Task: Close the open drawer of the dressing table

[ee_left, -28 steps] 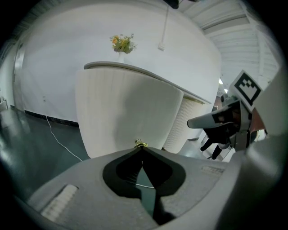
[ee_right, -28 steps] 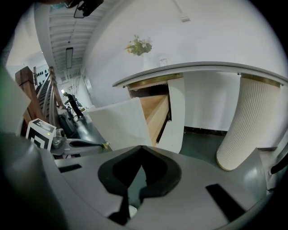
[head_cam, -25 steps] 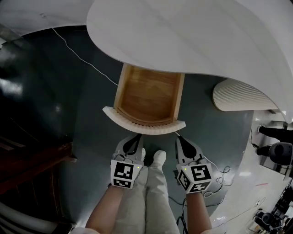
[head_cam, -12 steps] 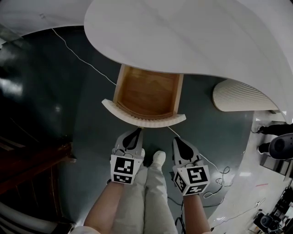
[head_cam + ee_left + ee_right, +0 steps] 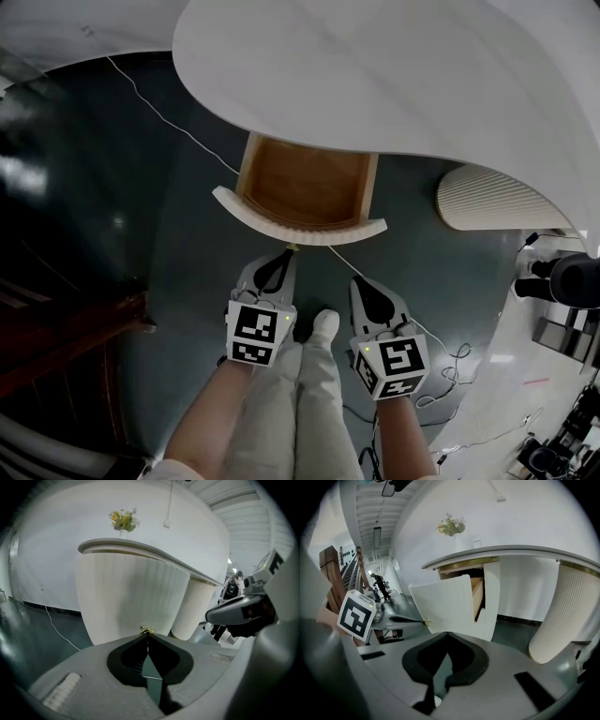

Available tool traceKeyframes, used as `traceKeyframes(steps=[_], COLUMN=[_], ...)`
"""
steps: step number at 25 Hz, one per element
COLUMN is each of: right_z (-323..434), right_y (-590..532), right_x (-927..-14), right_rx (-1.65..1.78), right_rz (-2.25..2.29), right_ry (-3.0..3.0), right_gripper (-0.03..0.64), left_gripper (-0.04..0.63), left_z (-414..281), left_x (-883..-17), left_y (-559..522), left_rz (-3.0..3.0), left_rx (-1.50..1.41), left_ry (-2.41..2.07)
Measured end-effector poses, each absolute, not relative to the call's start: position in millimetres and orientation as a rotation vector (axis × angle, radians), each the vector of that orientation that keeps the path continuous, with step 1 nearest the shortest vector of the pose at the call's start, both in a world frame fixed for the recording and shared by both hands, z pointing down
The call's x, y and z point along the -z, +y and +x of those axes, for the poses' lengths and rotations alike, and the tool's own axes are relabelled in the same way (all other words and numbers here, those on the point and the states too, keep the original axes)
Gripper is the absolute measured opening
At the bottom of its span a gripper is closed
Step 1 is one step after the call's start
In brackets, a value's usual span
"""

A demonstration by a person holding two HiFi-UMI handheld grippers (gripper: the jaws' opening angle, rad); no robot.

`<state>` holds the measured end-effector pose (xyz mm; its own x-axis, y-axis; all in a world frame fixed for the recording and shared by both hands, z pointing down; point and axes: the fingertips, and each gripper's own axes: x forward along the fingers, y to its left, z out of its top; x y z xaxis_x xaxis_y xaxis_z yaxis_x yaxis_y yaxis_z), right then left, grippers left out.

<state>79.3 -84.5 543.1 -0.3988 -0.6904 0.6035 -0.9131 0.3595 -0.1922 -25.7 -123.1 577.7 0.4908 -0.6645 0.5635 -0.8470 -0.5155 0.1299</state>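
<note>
Though open, drawer over cable, beside pedestal

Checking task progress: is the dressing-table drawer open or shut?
Open: the drawer juts out from under the tabletop, its wooden inside showing.

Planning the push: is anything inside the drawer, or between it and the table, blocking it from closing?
Nothing visible. The part of the drawer that shows is empty, and its way in under the table looks open. The left gripper, jaws shut, is at the knob. A cable runs along the floor beneath.
</note>
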Motion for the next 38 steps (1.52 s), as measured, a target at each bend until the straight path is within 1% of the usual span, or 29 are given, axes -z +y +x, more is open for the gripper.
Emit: traceKeyframes(steps=[20,38], right_z=[101.9,110.0], right_y=[-107.4,-110.3], right_x=[-547.5,-563.4], right_rx=[-0.897,-0.911], right_rz=[1.659,1.633], right_ry=[-2.057,-2.021], right_gripper=[0.0,0.0], left_gripper=[0.017,0.017], left_z=[-16.3,-8.8], left_x=[-576.5,-572.5], left_y=[-171.3,-214.0], left_rz=[2.315,2.34], left_rx=[-0.562,-0.551], left_ry=[-1.363,-1.39])
